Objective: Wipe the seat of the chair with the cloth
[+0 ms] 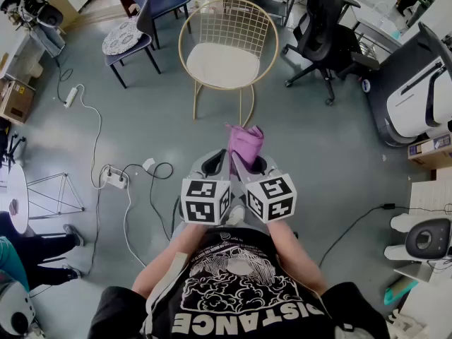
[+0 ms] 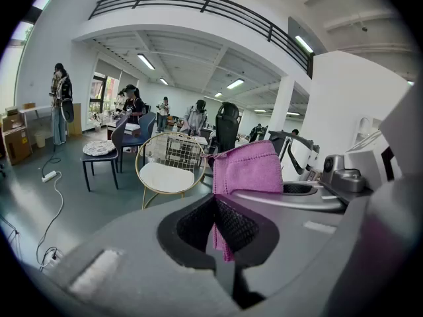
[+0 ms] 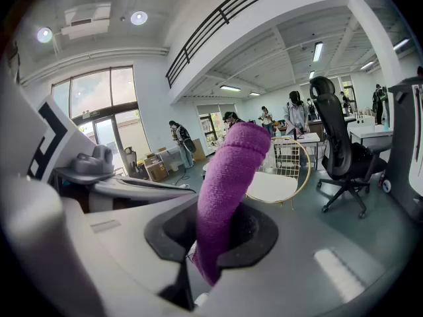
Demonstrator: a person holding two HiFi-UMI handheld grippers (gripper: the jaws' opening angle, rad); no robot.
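- Floor layout shows only in the head view. A white power strip with trailing cables (image 1: pixel 113 180) lies at the left and a dark blue chair with a patterned round cushion (image 1: pixel 128 35) stands at the far left. The gold wire-frame chair with a white round seat (image 1: pixel 223 63) is far and central, and a black office chair on castors (image 1: pixel 326 30) is at the far right.
- Standing people far behind the chairs appear only in the two gripper views.
- The left gripper (image 1: pixel 215 167) and the right gripper (image 1: pixel 254 167) sit side by side near the person's chest, almost touching. The purple-pink terry cloth (image 1: pixel 245 143) rises just beyond their tips.
- In the left gripper view, the black pads are closed on a thin edge of the cloth. A narrow strip hangs below them, and the rest stands up as a flat sheet, right of centre.
- In the right gripper view, the pads are clamped round a thick rolled fold of the cloth, which rises and leans right.
- The cloth is held in the air on the near side of the gold chair, well apart from its seat.
- In the head view, the marker cubes cover the person's hands and the pads' grip cannot be made out. In the right gripper view, the cloth roll hides the left part of the gold chair.
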